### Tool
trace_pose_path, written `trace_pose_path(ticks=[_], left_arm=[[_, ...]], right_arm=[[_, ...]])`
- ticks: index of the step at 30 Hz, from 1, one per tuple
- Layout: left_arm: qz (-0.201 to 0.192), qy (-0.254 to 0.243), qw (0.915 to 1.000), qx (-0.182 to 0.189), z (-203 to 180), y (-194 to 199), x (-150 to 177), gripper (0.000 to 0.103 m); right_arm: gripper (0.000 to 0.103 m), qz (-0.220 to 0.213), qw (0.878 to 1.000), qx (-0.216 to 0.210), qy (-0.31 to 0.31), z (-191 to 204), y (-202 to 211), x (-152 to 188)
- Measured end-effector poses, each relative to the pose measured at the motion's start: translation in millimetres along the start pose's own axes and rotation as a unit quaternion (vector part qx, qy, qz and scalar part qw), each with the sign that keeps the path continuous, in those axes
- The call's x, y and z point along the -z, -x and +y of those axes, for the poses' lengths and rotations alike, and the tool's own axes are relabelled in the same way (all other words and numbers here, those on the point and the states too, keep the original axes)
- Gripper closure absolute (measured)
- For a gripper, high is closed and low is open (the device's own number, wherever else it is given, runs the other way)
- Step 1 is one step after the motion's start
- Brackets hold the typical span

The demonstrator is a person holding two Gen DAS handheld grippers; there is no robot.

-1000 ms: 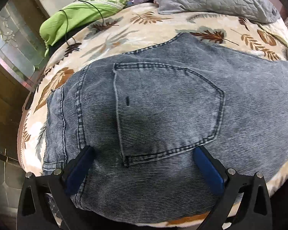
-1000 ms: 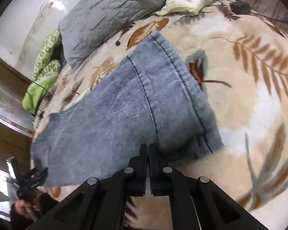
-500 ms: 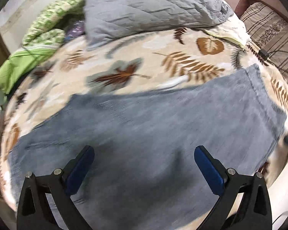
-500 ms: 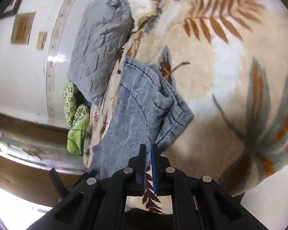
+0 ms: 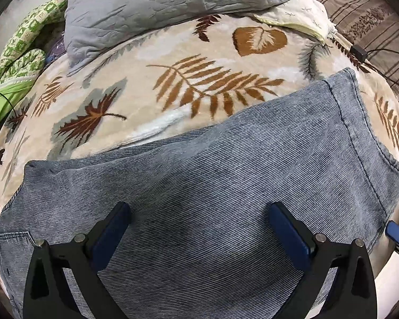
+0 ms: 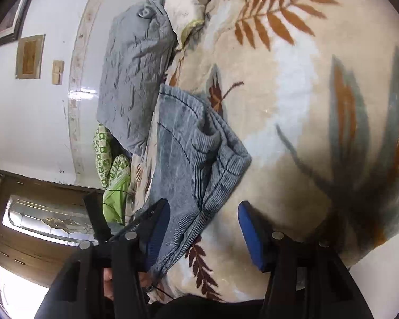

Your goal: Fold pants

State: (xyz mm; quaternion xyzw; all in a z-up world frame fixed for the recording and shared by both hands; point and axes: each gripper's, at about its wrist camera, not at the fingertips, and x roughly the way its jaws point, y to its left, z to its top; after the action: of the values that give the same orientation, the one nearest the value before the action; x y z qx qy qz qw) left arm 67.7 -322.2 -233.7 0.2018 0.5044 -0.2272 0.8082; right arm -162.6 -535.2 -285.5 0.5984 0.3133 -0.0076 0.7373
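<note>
No writing is legible. The pants (image 5: 226, 186), grey-blue denim, lie across a bed's leaf-print blanket (image 5: 173, 53) below a grey quilted pillow (image 5: 159, 0). The left hand-held gripper (image 5: 199, 228) hangs spread wide over the denim, holding nothing; the right hand-held gripper (image 6: 203, 228) is spread apart at the rumpled hem.

Soft even daylight, heavy fisheye curving, dark vignetted corners, slight motion blur

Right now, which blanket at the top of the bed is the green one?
The green checked blanket, bunched at the bed's left edge. The grey quilt beside it is plain.
</note>
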Motion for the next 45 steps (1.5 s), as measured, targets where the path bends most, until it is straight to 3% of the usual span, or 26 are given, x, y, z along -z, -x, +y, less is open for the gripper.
trace_pose_path(ticks=[5,11,16,18,20,22,27,34,40,45], left_arm=[[-0.010,-0.005,0.9999,0.003,-3.2,5.7,-6.6,0.000],[0.011,-0.007,0.9998,0.014,-11.0,-15.3,-15.9,0.000],[0.012,-0.015,0.9994,0.028,-16.0,-18.4,-22.3,0.000],[0.017,-0.008,0.9990,0.041,-12.4,-17.5,-23.7,0.000],[0.018,0.003,0.9983,0.055,-4.4,-11.5,-23.4,0.000],[0.011,0.011,0.9978,0.064,5.1,-1.6,-22.1,0.000],[-0.011,0.058,0.9952,0.079,51.6,27.7,-9.5,0.000],[-0.030,0.113,0.9919,0.050,120.8,57.6,21.0,0.000],[-0.052,0.173,0.9819,0.058,179.5,81.1,55.9,0.000],[-0.073,0.217,0.9724,0.044,226.1,104.1,91.0,0.000]], right_arm=[[0.046,-0.008,1.000,0.015,-0.024,6.3,-13.3,-13.6],[0.041,-0.034,0.998,0.025,-0.042,14.4,-23.9,-19.6],[0.041,-0.055,0.998,0.028,-0.028,20.4,-30.2,-26.1],[0.049,-0.064,0.997,0.043,-0.016,25.9,-35.3,-29.9],[0.077,-0.060,0.996,0.064,-0.011,28.4,-41.2,-32.2],[0.081,-0.060,0.996,0.072,-0.008,31.2,-43.4,-33.1],[0.085,-0.070,0.990,0.104,0.072,72.8,-39.0,-30.4],[0.085,-0.066,0.971,0.133,0.189,159.5,-49.9,-9.0],[0.085,-0.037,0.954,0.133,0.266,227.7,-78.7,36.2],[0.085,0.025,0.942,0.133,0.306,257.9,-125.0,92.0]])
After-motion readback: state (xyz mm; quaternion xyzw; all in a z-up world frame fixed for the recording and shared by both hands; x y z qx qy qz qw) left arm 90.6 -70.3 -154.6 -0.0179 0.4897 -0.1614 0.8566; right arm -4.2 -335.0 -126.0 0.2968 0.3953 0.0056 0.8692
